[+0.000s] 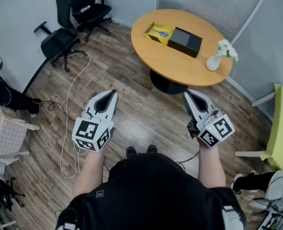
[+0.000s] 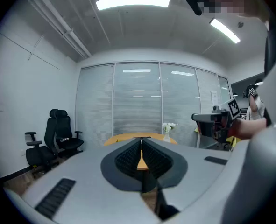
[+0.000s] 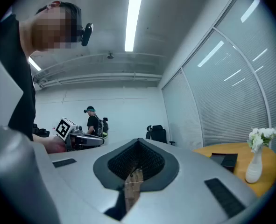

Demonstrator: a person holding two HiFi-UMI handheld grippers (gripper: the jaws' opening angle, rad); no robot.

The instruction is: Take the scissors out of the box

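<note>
A black box (image 1: 184,41) lies on the round wooden table (image 1: 179,66) beside a yellow packet (image 1: 159,32); no scissors show in any view. I stand back from the table with both grippers held level over the floor. My left gripper (image 1: 113,95) is shut and holds nothing; its jaws meet at the tip (image 2: 141,140), aimed at the table (image 2: 128,137). My right gripper (image 1: 187,96) is also shut and holds nothing (image 3: 138,141). It points past the table's left side, with the black box (image 3: 226,160) at the right of its view.
A white vase of flowers (image 1: 214,61) stands at the table's right edge. Black office chairs (image 1: 79,8) and a white cable (image 1: 69,104) lie to the left on the wooden floor. A green chair (image 1: 280,128) is at the right. Another person (image 3: 93,122) stands far behind.
</note>
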